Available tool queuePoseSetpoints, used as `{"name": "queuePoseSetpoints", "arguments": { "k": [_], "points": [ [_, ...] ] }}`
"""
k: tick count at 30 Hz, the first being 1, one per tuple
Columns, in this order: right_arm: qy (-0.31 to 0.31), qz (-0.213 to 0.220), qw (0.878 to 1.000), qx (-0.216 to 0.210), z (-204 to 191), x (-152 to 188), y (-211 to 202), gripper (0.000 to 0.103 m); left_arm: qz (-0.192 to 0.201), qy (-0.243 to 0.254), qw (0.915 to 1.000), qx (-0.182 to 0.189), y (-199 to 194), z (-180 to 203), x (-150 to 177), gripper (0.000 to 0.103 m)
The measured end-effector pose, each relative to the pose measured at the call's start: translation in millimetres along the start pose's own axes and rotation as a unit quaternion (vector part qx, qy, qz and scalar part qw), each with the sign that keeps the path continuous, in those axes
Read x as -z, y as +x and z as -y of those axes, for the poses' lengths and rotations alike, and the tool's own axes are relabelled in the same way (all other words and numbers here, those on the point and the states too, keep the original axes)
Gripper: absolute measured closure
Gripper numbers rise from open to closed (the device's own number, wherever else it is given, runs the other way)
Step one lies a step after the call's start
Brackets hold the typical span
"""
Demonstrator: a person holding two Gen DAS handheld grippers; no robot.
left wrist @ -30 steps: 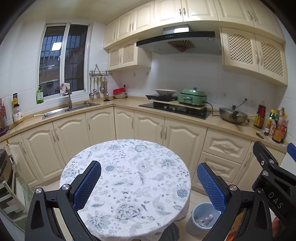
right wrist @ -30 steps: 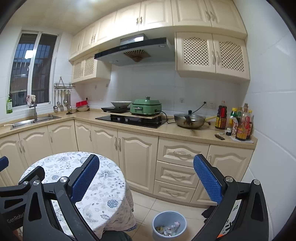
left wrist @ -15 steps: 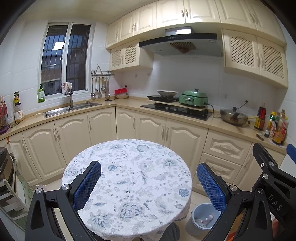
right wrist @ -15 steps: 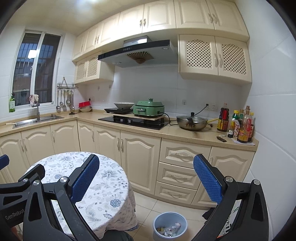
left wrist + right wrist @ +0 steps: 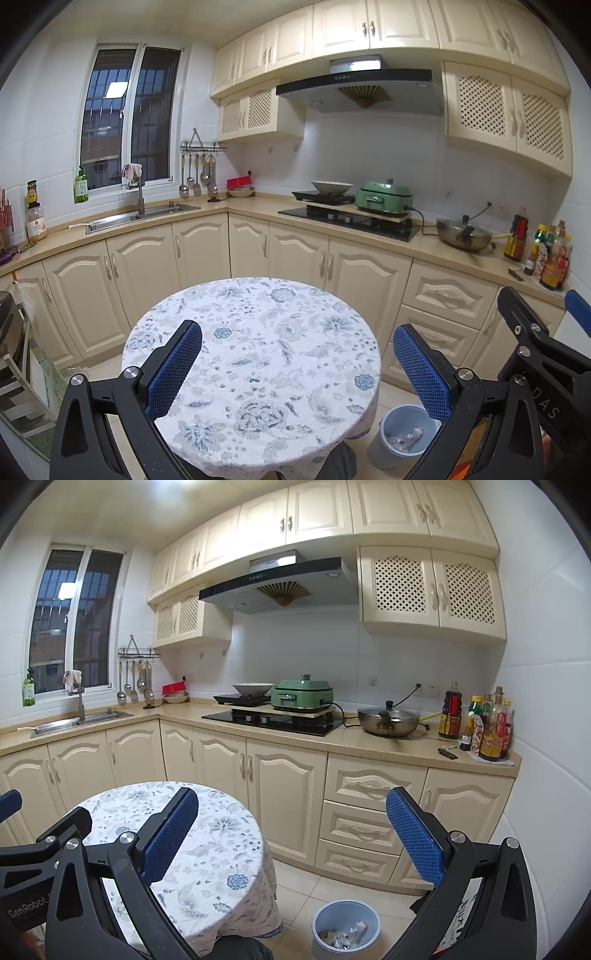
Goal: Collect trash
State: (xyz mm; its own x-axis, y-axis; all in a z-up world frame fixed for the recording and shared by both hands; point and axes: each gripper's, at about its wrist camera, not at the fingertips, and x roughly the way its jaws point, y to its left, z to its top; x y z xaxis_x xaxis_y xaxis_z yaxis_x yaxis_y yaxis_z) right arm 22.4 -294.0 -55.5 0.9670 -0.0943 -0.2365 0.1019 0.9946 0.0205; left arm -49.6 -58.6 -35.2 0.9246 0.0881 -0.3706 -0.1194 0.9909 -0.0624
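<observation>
A small blue-grey bin [image 5: 345,928] stands on the tiled floor to the right of the round table, with crumpled trash [image 5: 345,938] inside; the left wrist view shows the same bin [image 5: 402,437] low on the right. My left gripper [image 5: 297,363] hangs open above the round table with the floral cloth [image 5: 258,354], nothing between its blue pads. My right gripper [image 5: 291,834] is open too, held beside the table and above the bin, empty. I see no loose trash on the tabletop.
Cream cabinets run along an L-shaped counter [image 5: 354,740] with a sink [image 5: 142,214], hob, green cooker [image 5: 303,696], a pan [image 5: 388,722] and sauce bottles [image 5: 487,727]. A small dark wrapper [image 5: 447,752] lies by the bottles. A rack [image 5: 22,369] stands at the left.
Both views have drifted slightly, as both grippers rose and pulled back a little. Both grippers stay open and empty; nothing on the table or in the bin moved.
</observation>
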Motion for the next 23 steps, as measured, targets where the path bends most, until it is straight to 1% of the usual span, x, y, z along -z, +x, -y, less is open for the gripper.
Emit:
{"name": "queuePoseSetpoints", "arguments": {
  "k": [8,23],
  "points": [
    [0.007,-0.004,1.0,-0.009,0,1,-2,0.0,0.01,0.003,0.9999,-0.004,-6,1,8,0.001],
    [0.01,-0.005,1.0,-0.012,0,1,-3,0.0,0.011,0.001,0.9999,-0.005,-10,3,13,0.001]
  ]
}}
